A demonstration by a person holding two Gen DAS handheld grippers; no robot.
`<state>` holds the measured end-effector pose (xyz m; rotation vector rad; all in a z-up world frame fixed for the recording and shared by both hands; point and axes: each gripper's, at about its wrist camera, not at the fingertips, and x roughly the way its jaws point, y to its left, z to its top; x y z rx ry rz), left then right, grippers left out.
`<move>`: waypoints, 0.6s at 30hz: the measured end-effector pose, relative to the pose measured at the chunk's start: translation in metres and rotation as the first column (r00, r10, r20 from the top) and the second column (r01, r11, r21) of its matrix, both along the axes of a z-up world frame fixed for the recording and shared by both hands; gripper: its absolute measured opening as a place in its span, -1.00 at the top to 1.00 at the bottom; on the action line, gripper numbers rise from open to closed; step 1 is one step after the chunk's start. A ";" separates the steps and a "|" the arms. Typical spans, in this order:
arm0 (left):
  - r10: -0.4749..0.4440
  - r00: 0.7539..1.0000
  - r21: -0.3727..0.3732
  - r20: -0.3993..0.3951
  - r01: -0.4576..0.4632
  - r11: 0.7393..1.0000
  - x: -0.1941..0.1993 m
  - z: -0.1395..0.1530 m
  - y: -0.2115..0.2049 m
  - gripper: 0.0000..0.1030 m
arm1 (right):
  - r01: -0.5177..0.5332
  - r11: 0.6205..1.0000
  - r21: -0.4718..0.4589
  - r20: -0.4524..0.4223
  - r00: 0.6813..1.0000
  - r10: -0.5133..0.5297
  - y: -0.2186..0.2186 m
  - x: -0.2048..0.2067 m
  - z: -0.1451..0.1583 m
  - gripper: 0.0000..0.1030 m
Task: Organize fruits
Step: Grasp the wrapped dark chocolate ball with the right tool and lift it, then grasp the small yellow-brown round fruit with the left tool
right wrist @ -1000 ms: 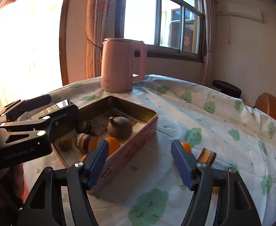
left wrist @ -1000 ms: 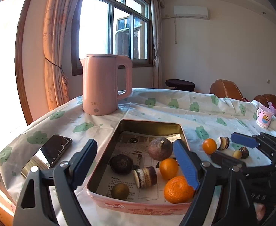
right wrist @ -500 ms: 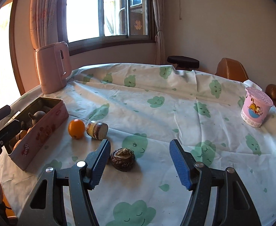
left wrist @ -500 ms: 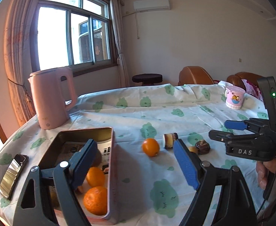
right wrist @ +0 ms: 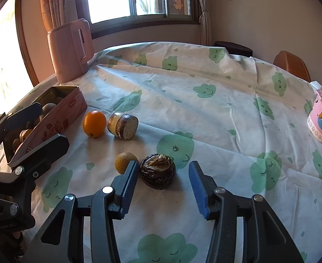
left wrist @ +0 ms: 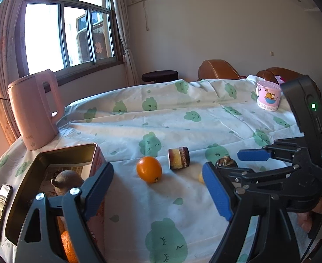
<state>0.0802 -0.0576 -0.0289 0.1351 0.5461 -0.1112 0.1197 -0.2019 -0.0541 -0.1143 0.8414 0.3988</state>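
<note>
A wrinkled cloth (right wrist: 204,114) covers the table, bearing a glossy metal tin (right wrist: 58,114) and a smooth plastic kettle (right wrist: 68,48).

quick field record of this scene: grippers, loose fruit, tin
left gripper: open, empty, beside the tin
right gripper: open, straddling the dark brown fruit, not gripping it
loose on cloth: orange, layered cylinder, small yellow fruit
tin: lid off, holds several fruits

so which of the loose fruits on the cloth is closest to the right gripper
The dark brown round fruit, sitting just ahead of the open right gripper, between its blue fingers. The small yellowish fruit lies outside the left finger, and the orange is farther off by the tin.
</note>
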 end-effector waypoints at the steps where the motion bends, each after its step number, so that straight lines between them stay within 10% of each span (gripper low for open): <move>1: -0.004 1.000 -0.003 -0.003 0.004 1.000 0.001 -0.001 -0.001 -0.66 | -0.009 1.000 0.007 -0.018 1.000 0.010 0.001 0.002 -0.002 0.04; 18: -0.159 0.968 -0.013 -0.196 0.159 0.987 0.035 -0.022 -0.034 -0.16 | 0.168 0.978 0.121 0.014 0.985 -0.171 -0.039 0.003 0.008 0.26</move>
